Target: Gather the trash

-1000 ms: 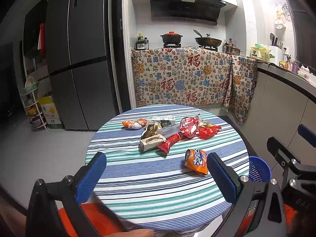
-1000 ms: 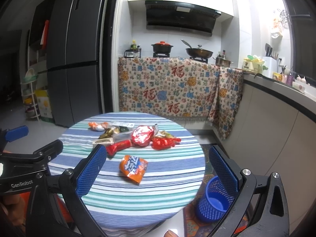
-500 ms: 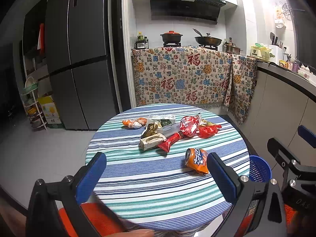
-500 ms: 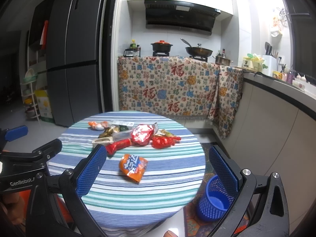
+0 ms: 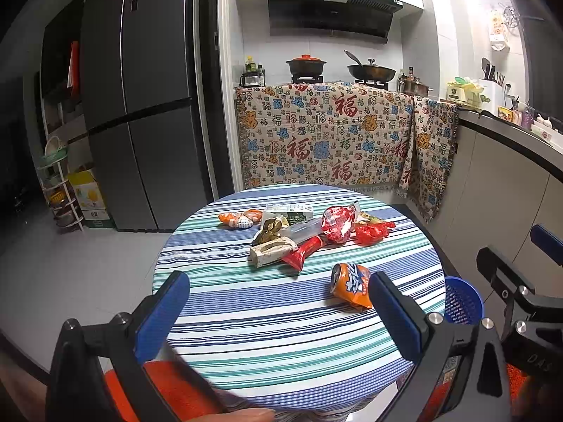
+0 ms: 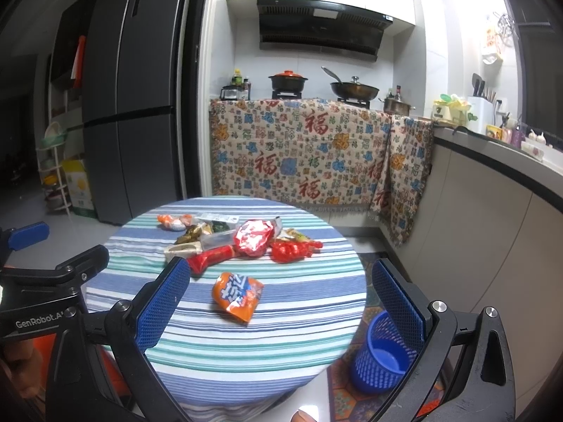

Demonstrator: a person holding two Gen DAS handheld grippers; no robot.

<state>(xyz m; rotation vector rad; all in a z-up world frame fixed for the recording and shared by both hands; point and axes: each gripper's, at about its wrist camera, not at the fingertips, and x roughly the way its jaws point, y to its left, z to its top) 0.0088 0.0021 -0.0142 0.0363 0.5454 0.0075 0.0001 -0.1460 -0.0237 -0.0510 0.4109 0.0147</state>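
Trash lies on a round table with a striped cloth (image 5: 281,316) (image 6: 281,334). A crushed orange can (image 5: 351,286) (image 6: 238,295) lies alone, nearest to me. Behind it is a heap: a shiny red bag (image 5: 337,224) (image 6: 254,237), a crumpled red wrapper (image 5: 371,232) (image 6: 293,249), a red stick pack (image 5: 303,252) (image 6: 207,259), a beige carton (image 5: 272,252) and an orange wrapper (image 5: 235,218) (image 6: 170,221). My left gripper (image 5: 278,313) is open over the near table edge. My right gripper (image 6: 281,302) is open too, with the can between its fingers in the picture but farther off.
A blue mesh waste basket (image 6: 383,351) (image 5: 461,299) stands on the floor at the table's right. A dark fridge (image 5: 140,105) is at the left. A patterned cloth (image 5: 334,140) covers the stove cabinet behind, and a counter (image 6: 492,211) runs along the right.
The right gripper's view has drifted slightly; the left has barely moved. Both stay open and the trash lies as before.
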